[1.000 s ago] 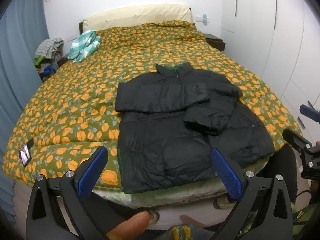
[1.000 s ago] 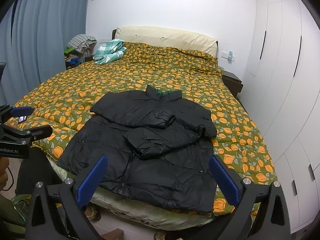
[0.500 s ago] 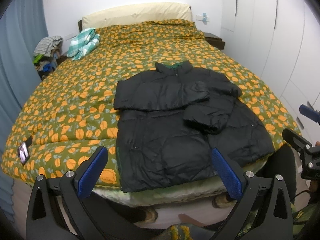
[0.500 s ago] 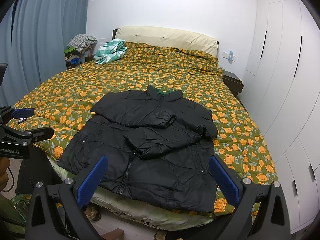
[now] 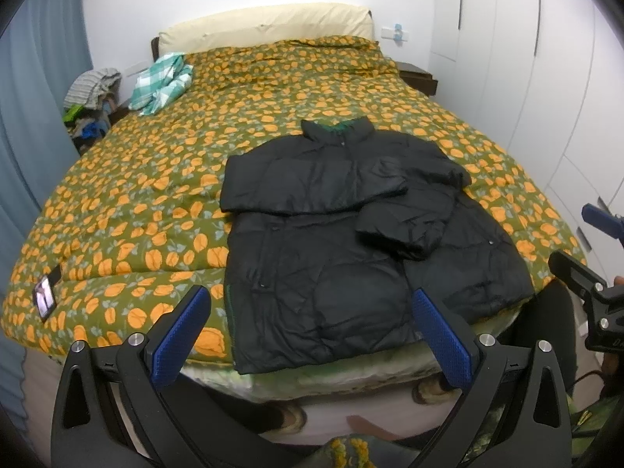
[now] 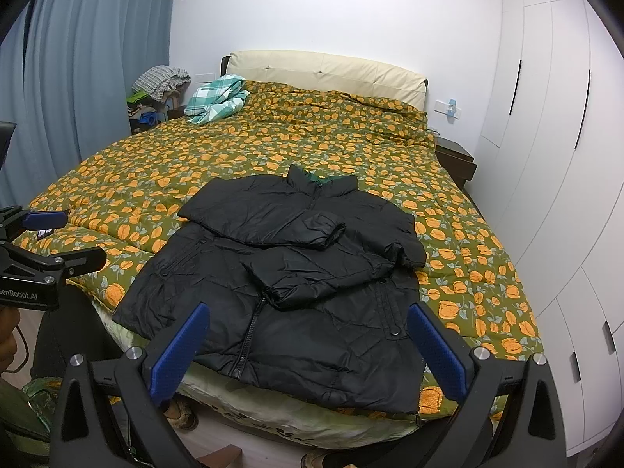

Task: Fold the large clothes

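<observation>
Both claws are released and grasp nothing: the left claw (image 5: 312, 327) and right claw (image 6: 308, 335) hover off the foot of the bed (image 6: 163, 179), apart from the jacket (image 6: 296, 273). The jacket lies flat at the bed's near edge, both sleeves folded across the chest. Risk: the puffy, slick fabric may spring open or slide off the edge if only one hem corner is lifted. Only the left view shows a phone (image 5: 43, 297); only the right view shows the zipper (image 6: 249, 327).
</observation>
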### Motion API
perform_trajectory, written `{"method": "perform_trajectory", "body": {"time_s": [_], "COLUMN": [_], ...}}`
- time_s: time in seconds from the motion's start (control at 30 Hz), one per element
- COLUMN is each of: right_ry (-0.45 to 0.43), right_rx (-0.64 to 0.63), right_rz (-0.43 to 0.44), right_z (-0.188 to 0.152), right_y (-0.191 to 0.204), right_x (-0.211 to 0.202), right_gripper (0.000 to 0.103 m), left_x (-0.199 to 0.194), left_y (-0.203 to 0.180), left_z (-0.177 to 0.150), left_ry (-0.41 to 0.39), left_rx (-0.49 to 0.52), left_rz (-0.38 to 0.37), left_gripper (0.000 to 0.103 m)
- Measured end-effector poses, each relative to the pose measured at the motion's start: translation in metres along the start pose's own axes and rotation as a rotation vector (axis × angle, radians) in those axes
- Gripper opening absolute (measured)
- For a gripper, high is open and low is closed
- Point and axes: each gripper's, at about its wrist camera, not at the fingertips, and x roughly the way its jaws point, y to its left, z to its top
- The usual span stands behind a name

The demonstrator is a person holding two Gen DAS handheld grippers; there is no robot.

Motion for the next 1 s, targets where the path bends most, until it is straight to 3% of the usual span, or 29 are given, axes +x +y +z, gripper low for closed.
{"method": "perform_trajectory", "body": {"time_s": [1.0], "right_ry": [0.004], "right_rx": [-0.003], "right_rz": [0.003], "right_z": [-0.0025], "right_y": [0.0042], "right_x": [0.0023], "right_gripper": [0.103], "left_x": [0.0000], "left_y": [-0.0043], "left_z": [0.0000], "left_ry": [-0.001], "left_rx": [0.017], "left_rz": [-0.007], "left_gripper": [0.103]}}
